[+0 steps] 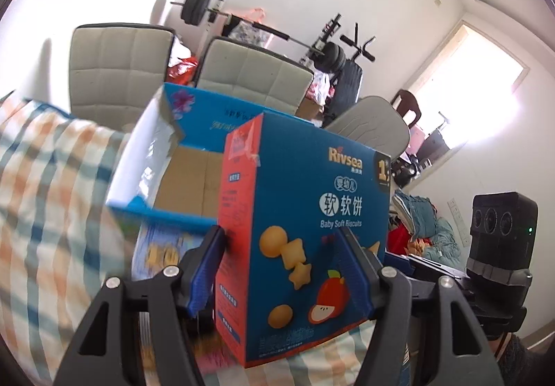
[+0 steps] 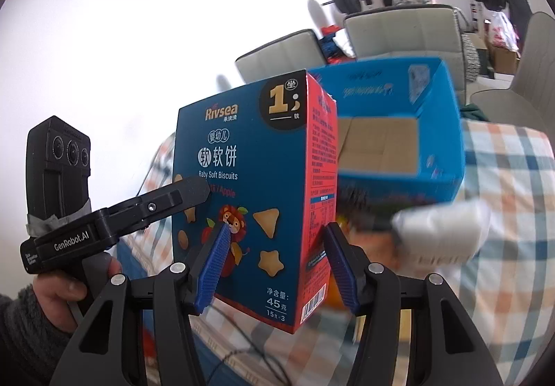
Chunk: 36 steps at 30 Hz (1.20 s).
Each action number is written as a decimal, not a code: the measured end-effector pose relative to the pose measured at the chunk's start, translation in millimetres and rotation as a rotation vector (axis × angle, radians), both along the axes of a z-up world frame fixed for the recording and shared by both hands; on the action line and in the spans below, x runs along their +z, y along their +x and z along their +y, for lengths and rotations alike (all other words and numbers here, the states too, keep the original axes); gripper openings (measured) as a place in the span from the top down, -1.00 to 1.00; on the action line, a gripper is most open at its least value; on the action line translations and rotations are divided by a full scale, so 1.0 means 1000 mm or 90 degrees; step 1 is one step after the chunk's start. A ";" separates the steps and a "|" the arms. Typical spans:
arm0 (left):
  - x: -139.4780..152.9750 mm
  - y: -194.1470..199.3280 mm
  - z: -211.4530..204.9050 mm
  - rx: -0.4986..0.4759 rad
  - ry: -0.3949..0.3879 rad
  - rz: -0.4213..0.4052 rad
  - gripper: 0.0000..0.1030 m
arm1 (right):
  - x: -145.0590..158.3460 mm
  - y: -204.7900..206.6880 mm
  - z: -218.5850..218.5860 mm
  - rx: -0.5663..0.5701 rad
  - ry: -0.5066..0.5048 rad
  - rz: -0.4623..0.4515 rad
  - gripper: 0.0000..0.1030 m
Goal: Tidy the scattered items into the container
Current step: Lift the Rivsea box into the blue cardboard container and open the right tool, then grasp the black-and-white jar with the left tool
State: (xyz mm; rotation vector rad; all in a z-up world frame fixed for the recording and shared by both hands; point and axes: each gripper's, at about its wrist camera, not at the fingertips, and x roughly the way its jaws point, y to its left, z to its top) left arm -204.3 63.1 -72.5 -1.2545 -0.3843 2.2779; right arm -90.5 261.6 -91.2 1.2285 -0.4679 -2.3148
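A blue and red Rivsea baby biscuit box (image 1: 305, 219) is held upright in the air by both grippers. My left gripper (image 1: 284, 268) is shut on it, one pad on the red side, one on the blue front. My right gripper (image 2: 277, 261) is shut on the same box (image 2: 256, 184) from the opposite side. The left gripper's finger (image 2: 187, 191) shows touching the box in the right wrist view. Behind the box stands the open blue cardboard container (image 1: 194, 157), its brown floor visible; it also shows in the right wrist view (image 2: 399, 129).
A checked cloth (image 1: 45, 184) covers the table. A white packet (image 2: 440, 233) and blurred items lie in front of the container. Grey chairs (image 1: 118, 63) stand behind the table, with barbell gear (image 1: 197, 7) against the wall.
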 end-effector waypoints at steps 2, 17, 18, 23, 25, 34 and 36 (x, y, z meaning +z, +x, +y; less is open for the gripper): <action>-0.003 -0.040 0.010 -0.007 -0.001 -0.013 -0.28 | 0.002 -0.045 -0.005 -0.032 0.004 -0.007 -0.14; -0.147 -0.207 0.055 -0.037 -0.099 -0.235 -0.30 | -0.109 -0.223 -0.003 -0.122 0.092 -0.175 -0.14; -0.150 -0.209 0.056 -0.041 -0.106 -0.241 -0.30 | -0.114 -0.225 -0.007 -0.117 0.104 -0.184 -0.14; -0.139 -0.213 0.041 -0.020 -0.087 -0.273 -0.50 | -0.122 -0.234 -0.008 -0.116 0.108 -0.218 -0.18; -0.120 -0.207 0.024 -0.003 -0.060 -0.267 -0.51 | -0.109 -0.227 -0.002 -0.131 0.106 -0.211 -0.24; -0.033 -0.095 -0.073 0.062 -0.046 -0.211 -0.95 | -0.028 -0.129 0.051 -0.176 0.070 -0.122 -0.62; -0.041 -0.064 -0.095 0.098 -0.054 -0.231 -0.96 | -0.026 -0.105 0.055 -0.186 0.071 -0.126 -0.63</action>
